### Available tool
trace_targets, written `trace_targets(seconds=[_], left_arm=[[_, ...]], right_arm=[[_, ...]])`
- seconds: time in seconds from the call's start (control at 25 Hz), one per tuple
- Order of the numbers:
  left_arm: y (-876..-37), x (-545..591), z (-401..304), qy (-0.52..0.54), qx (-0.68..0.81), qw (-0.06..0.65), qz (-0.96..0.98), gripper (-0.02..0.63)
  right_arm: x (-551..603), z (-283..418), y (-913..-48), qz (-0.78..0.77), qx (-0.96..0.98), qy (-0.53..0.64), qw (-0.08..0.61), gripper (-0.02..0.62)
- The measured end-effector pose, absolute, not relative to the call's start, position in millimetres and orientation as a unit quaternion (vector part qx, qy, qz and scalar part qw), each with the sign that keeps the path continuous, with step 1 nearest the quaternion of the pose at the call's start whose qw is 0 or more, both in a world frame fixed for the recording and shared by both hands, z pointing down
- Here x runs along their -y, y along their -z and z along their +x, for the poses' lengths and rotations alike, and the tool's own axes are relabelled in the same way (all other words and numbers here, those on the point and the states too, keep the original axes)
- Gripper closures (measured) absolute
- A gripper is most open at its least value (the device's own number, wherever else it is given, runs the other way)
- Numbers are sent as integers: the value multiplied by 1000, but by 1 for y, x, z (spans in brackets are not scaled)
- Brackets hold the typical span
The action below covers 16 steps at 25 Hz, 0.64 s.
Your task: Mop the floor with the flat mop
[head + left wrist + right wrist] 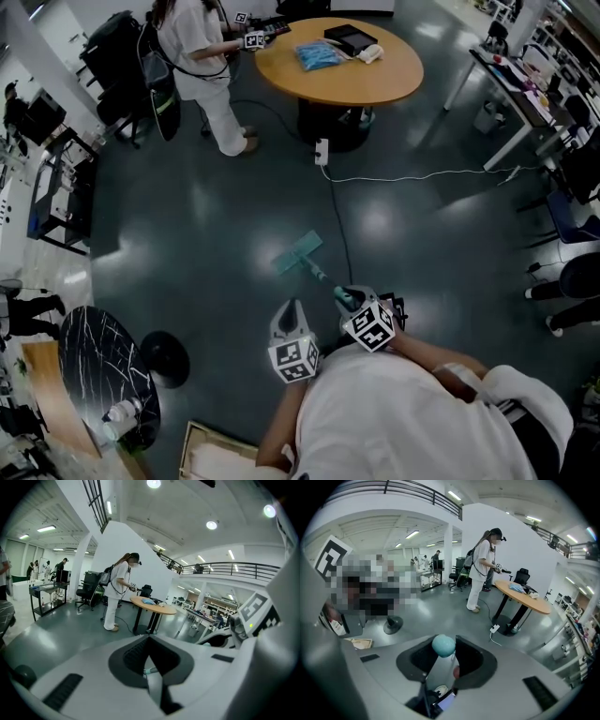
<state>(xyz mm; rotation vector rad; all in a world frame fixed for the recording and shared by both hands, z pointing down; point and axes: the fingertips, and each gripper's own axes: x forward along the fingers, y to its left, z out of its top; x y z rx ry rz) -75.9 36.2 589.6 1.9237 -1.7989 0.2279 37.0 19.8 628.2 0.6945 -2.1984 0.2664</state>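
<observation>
The flat mop's teal head [298, 253] lies on the dark floor ahead of me. Its thin handle [319, 274] slants back up to a teal ball end [343, 298]. My right gripper [351, 304] is shut on the handle just under that ball. In the right gripper view the ball [443, 645] stands between the jaws of the right gripper [444, 654] and the shaft [439, 672] drops away below. My left gripper [293, 307] hovers to the left of the handle, apart from it. Its tips meet, with nothing held. In the left gripper view, the slit of the left gripper [150, 640] shows only floor and a teal speck.
A person in white [202, 56] stands at a round wooden table [394, 80] far ahead. A white cable [412, 175] and a dark one cross the floor from a power strip [321, 150]. A black marble table [94, 366] and a round base [164, 358] sit left; desks and chairs [572, 211] right.
</observation>
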Motion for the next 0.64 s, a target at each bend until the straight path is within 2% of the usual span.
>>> trace_targets(seconds=[0.64], left_arm=[[-593, -33, -74, -90, 658, 241, 708, 601]], right_arm=[[-16, 33, -629, 268, 872, -99, 397, 482]])
